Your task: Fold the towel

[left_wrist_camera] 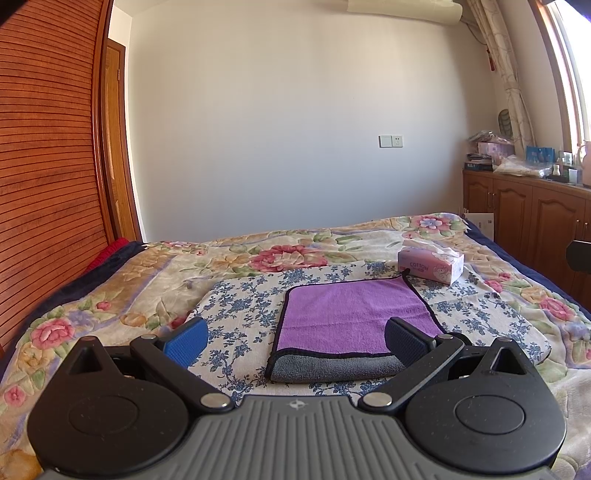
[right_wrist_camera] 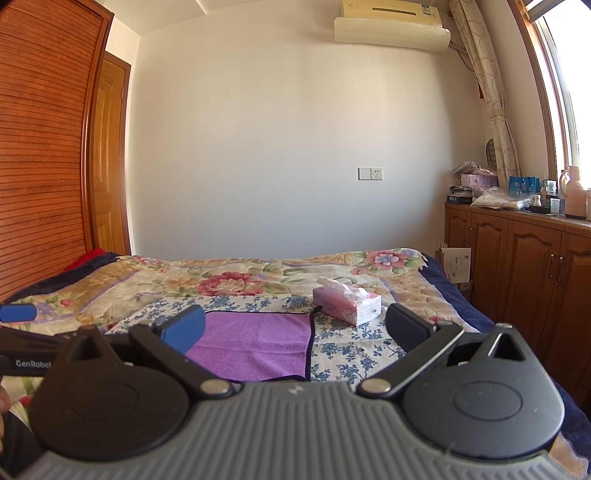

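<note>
**Mia:** What is around the towel?

**Me:** The purple towel with a dark edge and grey underside [left_wrist_camera: 351, 317] lies folded flat on a white cloth with little blue flowers [left_wrist_camera: 240, 306]. That cloth sits on a big flowery bed blanket [left_wrist_camera: 147, 273]. Behind the towel, near its far right corner, is a pink and white tissue box [left_wrist_camera: 430, 264]. Nothing lies on top of the towel.

**Mia:** Can you read anything?

**Me:** Yes. The tissue box says "COTTON". On the side of my left tool, seen from the right camera, it says "GenRobot".

**Mia:** What are your tools doing?

**Me:** My left black two-finger gripper with blue pads [left_wrist_camera: 295, 338] is spread wide and holds nothing. It hangs just above the towel's near edge. My right black gripper [right_wrist_camera: 295, 328] is spread wide too, near the towel's right side.

**Mia:** What else is there?

**Me:** A brown wooden cupboard [right_wrist_camera: 517, 258] by the window, and a white air cooler [right_wrist_camera: 391, 26] high on the wall.
</note>
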### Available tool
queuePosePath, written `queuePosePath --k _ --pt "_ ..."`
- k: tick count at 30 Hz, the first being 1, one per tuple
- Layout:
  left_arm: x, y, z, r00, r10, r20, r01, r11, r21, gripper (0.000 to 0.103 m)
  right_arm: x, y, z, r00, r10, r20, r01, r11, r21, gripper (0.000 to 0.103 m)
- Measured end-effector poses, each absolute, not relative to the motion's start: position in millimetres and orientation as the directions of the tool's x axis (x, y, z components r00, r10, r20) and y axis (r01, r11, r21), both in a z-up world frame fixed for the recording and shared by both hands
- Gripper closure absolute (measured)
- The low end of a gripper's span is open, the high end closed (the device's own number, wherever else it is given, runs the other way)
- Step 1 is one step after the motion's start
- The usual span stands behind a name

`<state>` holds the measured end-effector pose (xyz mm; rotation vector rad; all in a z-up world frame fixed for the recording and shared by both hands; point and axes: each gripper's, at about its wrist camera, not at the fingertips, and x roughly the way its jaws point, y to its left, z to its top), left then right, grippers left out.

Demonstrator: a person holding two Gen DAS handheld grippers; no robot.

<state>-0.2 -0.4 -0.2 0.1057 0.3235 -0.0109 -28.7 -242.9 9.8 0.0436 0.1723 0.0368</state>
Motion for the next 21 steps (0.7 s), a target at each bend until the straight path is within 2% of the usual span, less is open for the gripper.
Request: queuePosePath --k 21 --pt "3.1 3.0 8.6 0.947 0.006 -0.322 0.028 0.994 0.103 0.000 -29.1 -242.4 9.7 0.984 0.040 -0.171 -0.033 0.998 0.046 0.000"
